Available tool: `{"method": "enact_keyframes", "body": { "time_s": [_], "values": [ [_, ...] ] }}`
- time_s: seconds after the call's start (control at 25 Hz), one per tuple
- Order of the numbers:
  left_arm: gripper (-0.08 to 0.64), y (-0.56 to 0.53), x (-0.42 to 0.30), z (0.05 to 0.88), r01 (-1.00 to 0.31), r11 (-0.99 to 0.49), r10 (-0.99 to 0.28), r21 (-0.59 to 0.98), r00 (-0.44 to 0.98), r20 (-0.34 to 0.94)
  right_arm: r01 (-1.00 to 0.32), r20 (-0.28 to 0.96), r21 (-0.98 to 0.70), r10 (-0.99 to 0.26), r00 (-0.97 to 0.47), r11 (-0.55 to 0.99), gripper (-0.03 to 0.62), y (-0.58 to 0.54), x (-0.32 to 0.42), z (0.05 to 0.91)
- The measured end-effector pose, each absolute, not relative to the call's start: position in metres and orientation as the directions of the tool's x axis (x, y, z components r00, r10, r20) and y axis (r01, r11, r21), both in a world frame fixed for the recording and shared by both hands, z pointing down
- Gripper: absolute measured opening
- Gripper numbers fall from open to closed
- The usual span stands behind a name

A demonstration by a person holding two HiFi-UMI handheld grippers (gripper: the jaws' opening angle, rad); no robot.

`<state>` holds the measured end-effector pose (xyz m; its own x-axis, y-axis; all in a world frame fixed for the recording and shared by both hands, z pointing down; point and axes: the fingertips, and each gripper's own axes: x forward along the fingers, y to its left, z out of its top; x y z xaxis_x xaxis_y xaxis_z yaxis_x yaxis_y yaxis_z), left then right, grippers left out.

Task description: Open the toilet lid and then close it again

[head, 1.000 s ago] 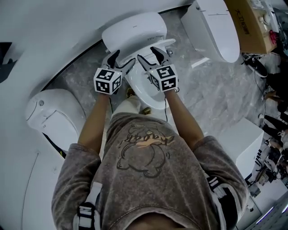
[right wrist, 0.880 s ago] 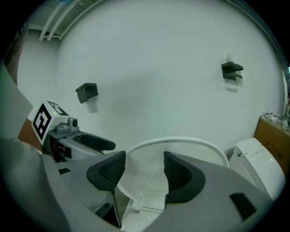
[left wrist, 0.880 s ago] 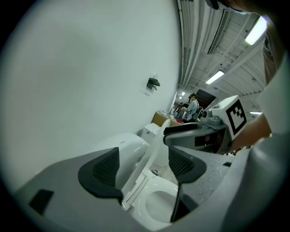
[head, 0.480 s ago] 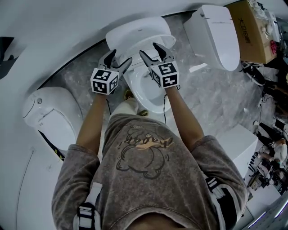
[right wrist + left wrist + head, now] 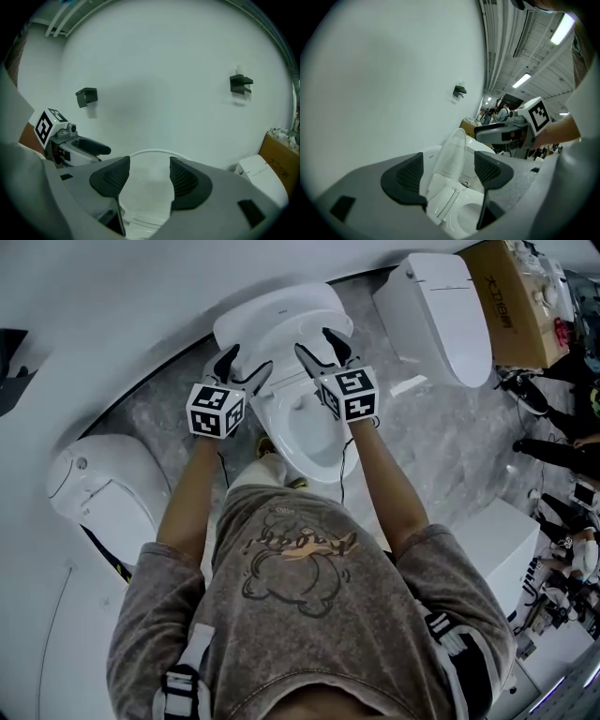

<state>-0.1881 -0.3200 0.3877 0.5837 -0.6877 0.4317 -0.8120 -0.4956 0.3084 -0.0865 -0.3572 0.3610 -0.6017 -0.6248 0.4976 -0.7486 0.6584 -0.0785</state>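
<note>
The white toilet stands in front of me with its lid (image 5: 277, 313) raised and leaning back toward the wall, the seat and bowl (image 5: 309, 432) uncovered below. My left gripper (image 5: 250, 360) hangs open at the lid's left edge. In the left gripper view the lid (image 5: 452, 152) is edge-on and upright beyond the open left gripper (image 5: 450, 171). My right gripper (image 5: 314, 341) is open in front of the lid. In the right gripper view the lid's inner face (image 5: 147, 190) fills the gap of the right gripper (image 5: 149, 176). I cannot tell whether either touches it.
A second toilet (image 5: 441, 306) stands at the back right and a third (image 5: 103, 484) at the left. A cardboard box (image 5: 520, 296) sits far right, a white block (image 5: 506, 540) at my right. Two dark brackets (image 5: 241, 84) hang on the curved white wall.
The lid has swung further up and back toward the wall. Both grippers have moved forward with it, jaws still open.
</note>
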Motion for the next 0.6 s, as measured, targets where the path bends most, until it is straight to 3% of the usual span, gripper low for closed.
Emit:
{"method": "enact_keyframes", "body": {
  "time_s": [0.6],
  "values": [
    [0.345, -0.360, -0.145, 0.413, -0.745, -0.583, -0.606, 0.323, 0.664, 0.439, -0.702, 0.520, -0.123, -0.557, -0.647, 0.701, 0.281, -0.427, -0.099, 0.368]
  ]
}}
